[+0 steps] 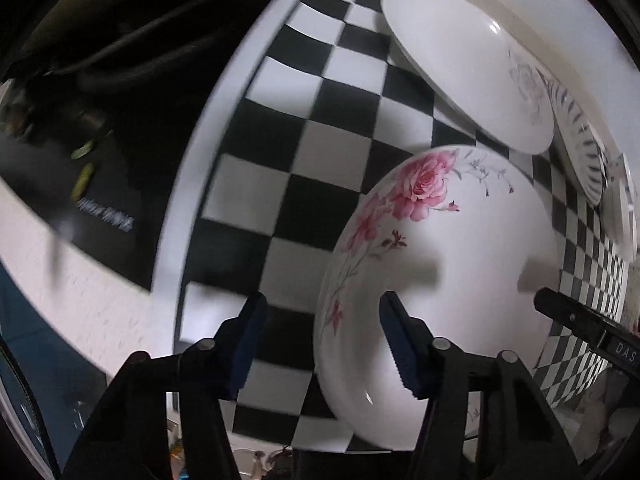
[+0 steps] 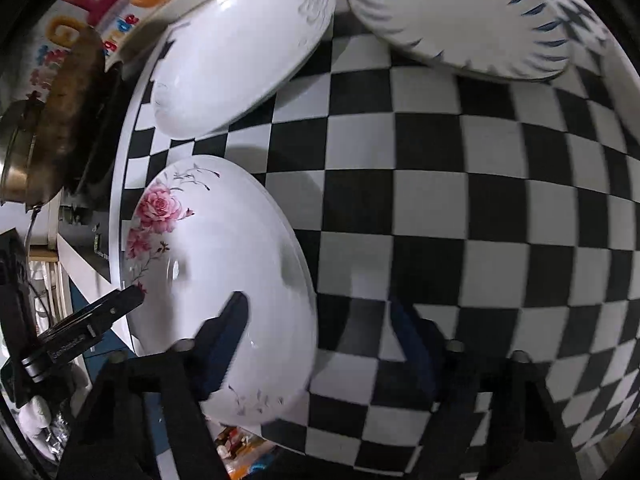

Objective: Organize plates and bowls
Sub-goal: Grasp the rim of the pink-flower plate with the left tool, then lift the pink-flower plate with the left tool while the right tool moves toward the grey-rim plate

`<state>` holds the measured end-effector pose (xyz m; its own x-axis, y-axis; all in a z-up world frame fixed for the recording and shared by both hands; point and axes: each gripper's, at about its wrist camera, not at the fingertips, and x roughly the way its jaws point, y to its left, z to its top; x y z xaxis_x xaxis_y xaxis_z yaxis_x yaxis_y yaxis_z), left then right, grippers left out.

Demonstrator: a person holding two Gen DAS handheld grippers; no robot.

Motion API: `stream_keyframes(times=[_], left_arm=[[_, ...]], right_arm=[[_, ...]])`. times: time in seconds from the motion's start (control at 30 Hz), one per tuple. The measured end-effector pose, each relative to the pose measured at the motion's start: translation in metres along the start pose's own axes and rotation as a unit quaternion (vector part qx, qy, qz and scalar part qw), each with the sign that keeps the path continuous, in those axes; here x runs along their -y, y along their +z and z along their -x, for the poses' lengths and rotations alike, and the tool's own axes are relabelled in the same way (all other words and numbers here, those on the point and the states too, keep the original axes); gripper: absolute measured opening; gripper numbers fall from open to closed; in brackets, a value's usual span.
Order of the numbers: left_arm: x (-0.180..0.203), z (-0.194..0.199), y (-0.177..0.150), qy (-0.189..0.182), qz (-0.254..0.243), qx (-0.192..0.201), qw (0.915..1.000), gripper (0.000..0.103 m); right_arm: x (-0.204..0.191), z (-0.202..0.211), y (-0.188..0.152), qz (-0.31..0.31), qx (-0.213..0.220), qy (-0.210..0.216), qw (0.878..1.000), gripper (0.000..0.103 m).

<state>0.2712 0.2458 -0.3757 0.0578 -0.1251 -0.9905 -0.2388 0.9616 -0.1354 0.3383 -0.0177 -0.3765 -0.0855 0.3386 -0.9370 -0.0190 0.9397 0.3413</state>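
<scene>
Seemingly rose plate (image 1: 440, 280) btw claw (image 1: 324, 344) fingers.

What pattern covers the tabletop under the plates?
A black and white checkerboard tabletop, clearest in the right wrist view.

The left gripper (image 1: 322, 316), black with blue ribbed pads, points steeply downward, its jaws parted and straddling a rim without the pads pressing on it. The right gripper (image 2: 320, 316), built alike, also tilts downward, jaws apart, gripping nothing.
</scene>
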Motion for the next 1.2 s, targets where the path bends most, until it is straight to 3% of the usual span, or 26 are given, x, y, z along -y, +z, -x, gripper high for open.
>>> stream_keyframes(times=[0.03,0.1,0.2,0.33,0.6,0.93,1.2], left_arm=[[0.003,-0.003,0.001,-0.003,-0.007,-0.004,1.0000,0.048],[0.010,-0.006,0.000,-0.009,-0.018,-0.010,0.9997,0.043],[0.022,-0.003,-0.005,-0.014,-0.031,-0.009,0.9994,0.040],[0.034,0.000,-0.012,-0.003,-0.029,-0.010,0.9995,0.040],[0.080,0.022,-0.030,0.006,-0.050,0.002,0.9987,0.040],[0.190,0.034,-0.035,-0.004,-0.093,0.009,0.9956,0.040],[0.240,0.022,-0.033,-0.014,-0.136,-0.002,0.9906,0.040]], right_arm=[[-0.002,-0.005,0.001,0.000,-0.006,0.002,1.000,0.060],[-0.005,-0.013,0.003,0.000,-0.018,0.007,1.000,0.042],[-0.014,-0.017,0.003,0.012,-0.023,0.004,1.000,0.030],[-0.021,-0.020,0.002,0.027,-0.027,-0.015,0.999,0.029],[-0.004,-0.007,-0.005,0.023,-0.034,-0.003,0.999,0.028],[0.059,0.054,-0.011,-0.001,-0.001,0.011,1.000,0.028],[0.117,0.088,-0.014,-0.035,0.022,0.008,0.999,0.028]])
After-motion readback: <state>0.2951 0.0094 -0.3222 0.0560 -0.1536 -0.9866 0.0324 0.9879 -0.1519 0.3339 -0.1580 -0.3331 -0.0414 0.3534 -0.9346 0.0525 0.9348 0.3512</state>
